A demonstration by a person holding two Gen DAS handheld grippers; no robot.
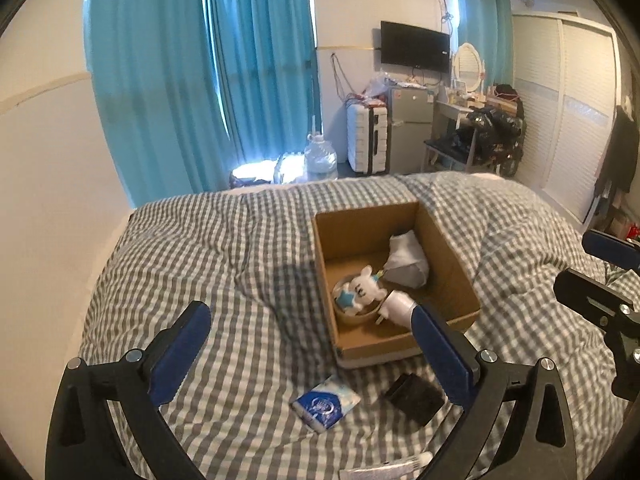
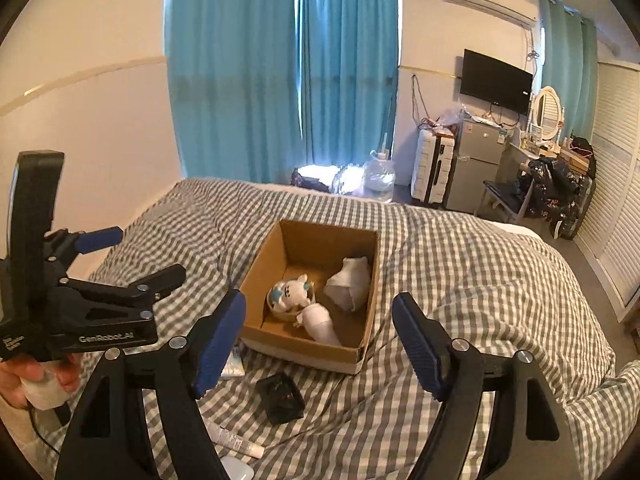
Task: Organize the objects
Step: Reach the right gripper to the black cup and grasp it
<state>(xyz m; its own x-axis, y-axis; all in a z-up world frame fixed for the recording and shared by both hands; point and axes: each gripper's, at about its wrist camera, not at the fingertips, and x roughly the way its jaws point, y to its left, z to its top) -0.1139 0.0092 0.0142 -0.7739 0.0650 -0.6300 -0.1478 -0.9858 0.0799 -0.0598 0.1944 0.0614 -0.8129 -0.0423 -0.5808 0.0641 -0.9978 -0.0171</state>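
An open cardboard box point(image 1: 452, 264) point(image 2: 256, 268) sits on the checked bed. Inside lie a white plush toy point(image 1: 364, 290) point(image 2: 294, 290) on a small round basket, a folded white cloth point(image 1: 406, 260) point(image 2: 350, 282) and a white tube-like item point(image 1: 398, 306) point(image 2: 320, 322). In front of the box lie a blue-and-white packet point(image 1: 326, 402), a black case point(image 1: 414, 398) point(image 2: 280, 396) and a white tube point(image 2: 234, 440). My left gripper point(image 1: 316, 352) is open and empty, above the packet. My right gripper point(image 2: 320, 348) is open and empty, just short of the box.
The grey checked duvet point(image 1: 224, 264) point(image 2: 472, 264) covers the whole bed. A wall runs along the left. Beyond the foot stand a water jug point(image 1: 320, 158), a white suitcase point(image 1: 368, 140), a small fridge and a cluttered desk. Wardrobe doors line the right.
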